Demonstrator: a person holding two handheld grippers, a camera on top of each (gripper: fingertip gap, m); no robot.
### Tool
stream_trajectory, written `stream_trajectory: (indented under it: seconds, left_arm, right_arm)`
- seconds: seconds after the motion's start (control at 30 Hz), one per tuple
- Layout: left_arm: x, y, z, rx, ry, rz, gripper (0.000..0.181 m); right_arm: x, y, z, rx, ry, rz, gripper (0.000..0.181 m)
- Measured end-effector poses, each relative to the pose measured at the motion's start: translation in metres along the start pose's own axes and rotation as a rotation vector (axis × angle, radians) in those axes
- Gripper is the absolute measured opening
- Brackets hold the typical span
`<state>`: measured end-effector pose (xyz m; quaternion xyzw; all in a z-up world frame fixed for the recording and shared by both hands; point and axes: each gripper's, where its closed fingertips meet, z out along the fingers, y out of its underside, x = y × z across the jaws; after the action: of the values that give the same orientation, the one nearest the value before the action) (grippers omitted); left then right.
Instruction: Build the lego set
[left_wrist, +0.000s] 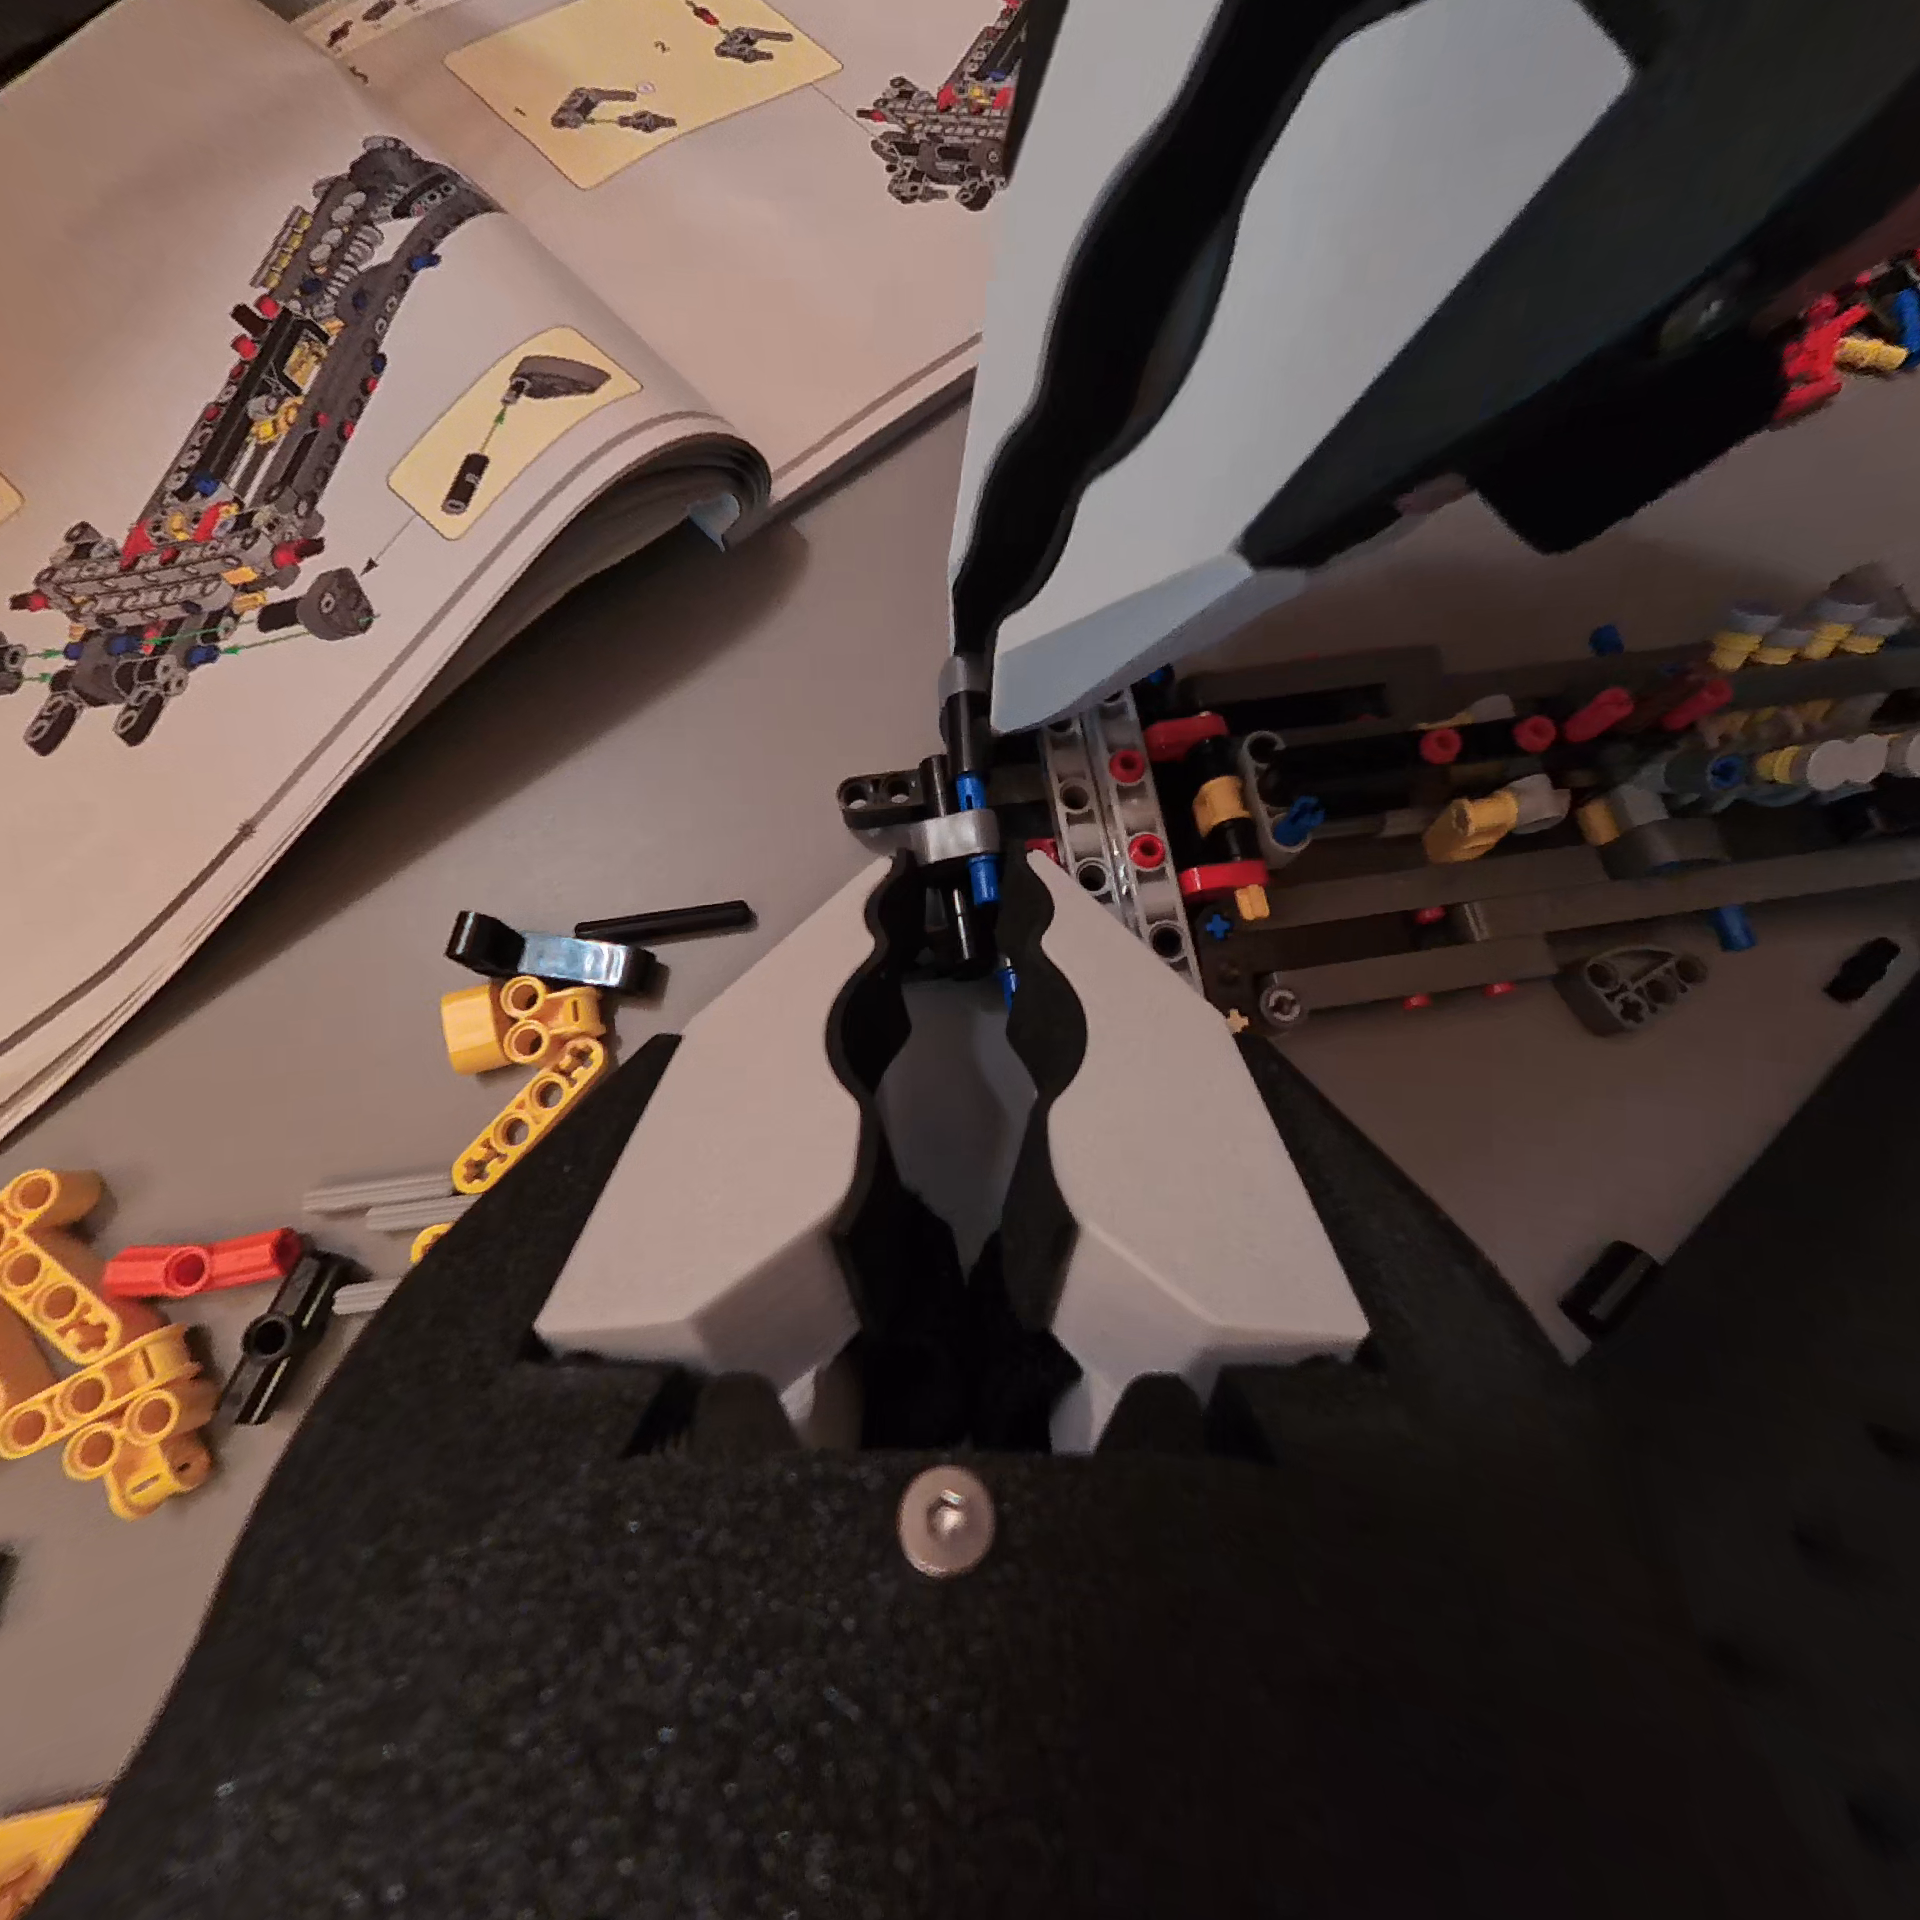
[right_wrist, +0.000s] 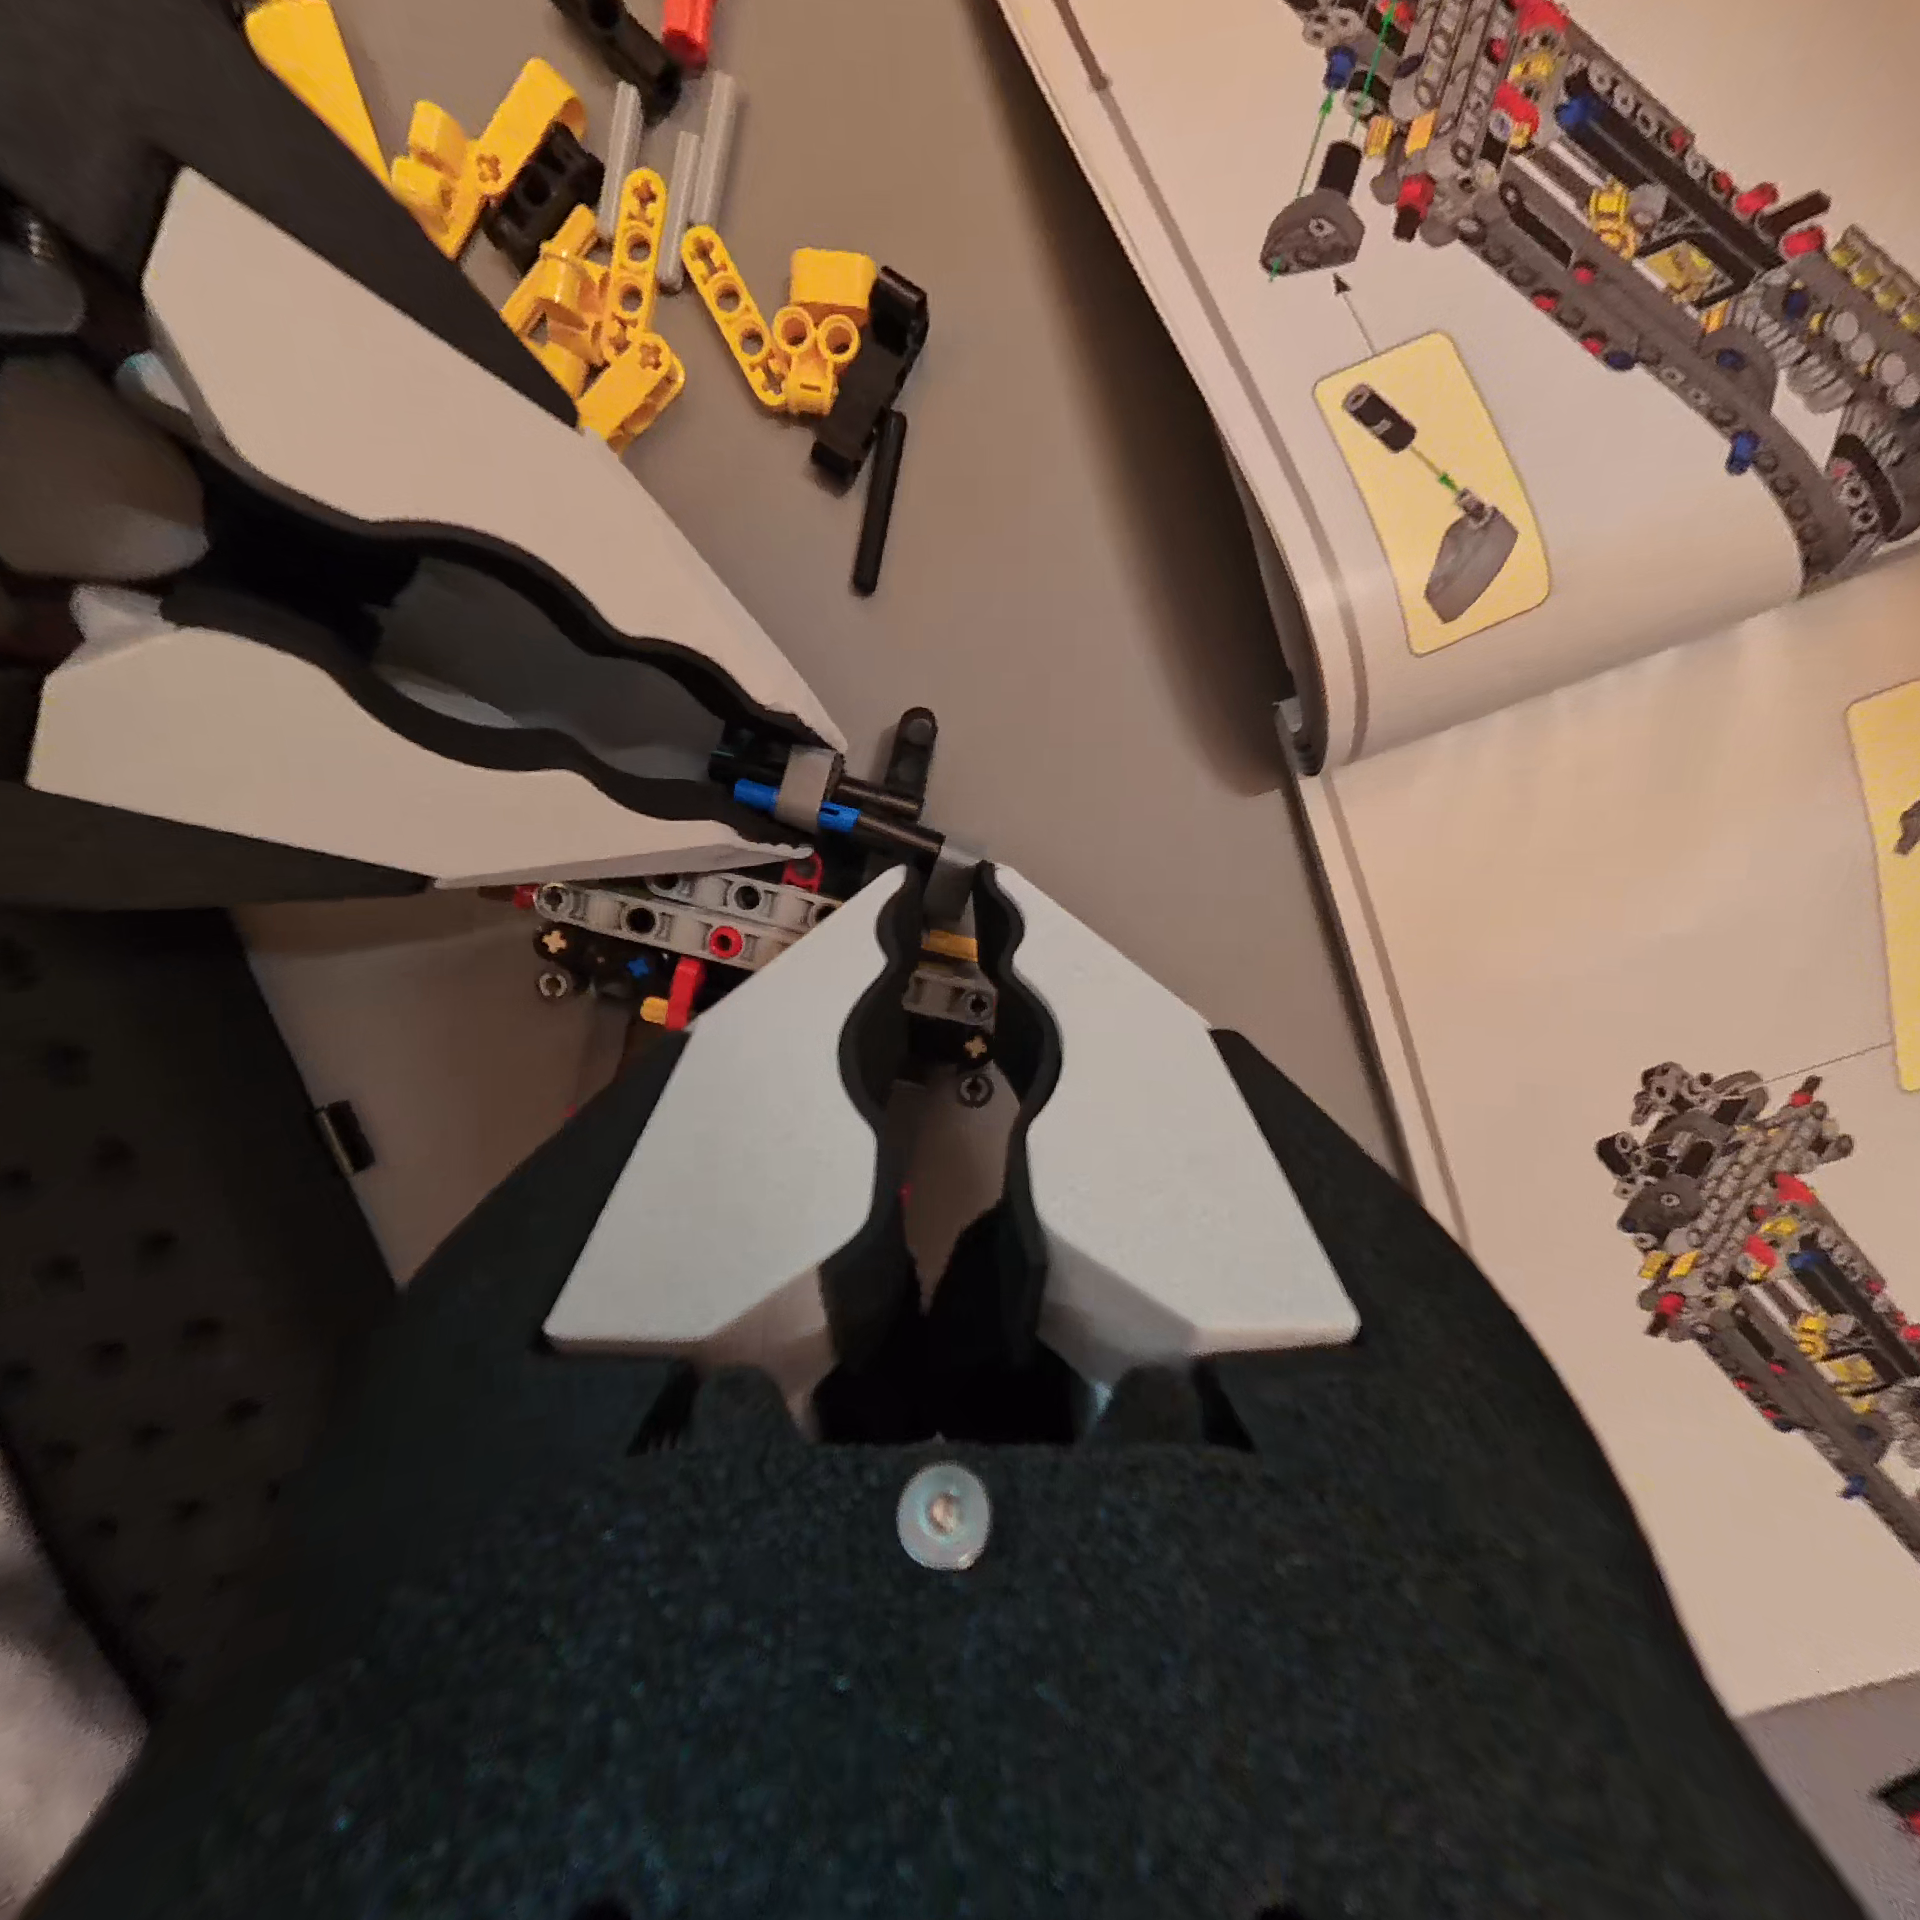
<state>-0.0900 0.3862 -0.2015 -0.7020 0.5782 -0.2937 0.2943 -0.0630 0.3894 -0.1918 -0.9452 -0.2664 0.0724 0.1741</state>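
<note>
Nearest in the left wrist view: left gripper (left_wrist: 961, 883), jaws nearly closed, tips pinching the black and blue pin cluster (left_wrist: 966, 831) at the end of the lego model (left_wrist: 1403, 831). Just beyond, coming down from above: right gripper (left_wrist: 971, 665), tips nipped on the grey collar atop the same cluster. Model lying on the grey table (left_wrist: 644, 748), stretching away to the right, dark beams studded with red, yellow and blue pins.

Same meeting in the right wrist view: right gripper (right_wrist: 945, 883) almost shut on a small grey piece at the model's end, left gripper (right_wrist: 821, 790) reaching in from the left, narrow gap filled by the pin cluster (right_wrist: 831, 805). Tips of both close together, whether touching cannot be told.

Left of the grippers, loose parts on the table: one black rod (left_wrist: 665, 920), one shiny black link (left_wrist: 551, 956), one red connector (left_wrist: 203, 1262), a heap of yellow beams (left_wrist: 94, 1371), too overlapped to count, at least three pale grey axles (right_wrist: 707, 135).

Farthest: one open instruction booklet (left_wrist: 416, 312), pages curling, pictures of the model across both pages.
</note>
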Motion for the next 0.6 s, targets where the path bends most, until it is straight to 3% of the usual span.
stream_trajectory:
  seconds: [0.2, 0.5, 0.6]
  left_arm:
    - [-0.0002, -0.0007, 0.0005, 0.0, -0.01, 0.002, 0.012]
    - [0.0006, -0.0023, 0.0012, 0.008, -0.014, 0.012, 0.013]
    - [0.0011, -0.0023, 0.0009, 0.009, -0.011, 0.013, 0.013]
  right_arm:
    - [-0.0001, -0.0006, 0.0007, 0.049, -0.011, 0.047, 0.008]
    - [-0.0059, 0.0029, 0.0034, 0.095, -0.163, 0.205, 0.011]
    - [-0.0058, 0.0022, 0.0038, 0.116, -0.13, 0.158, 0.009]
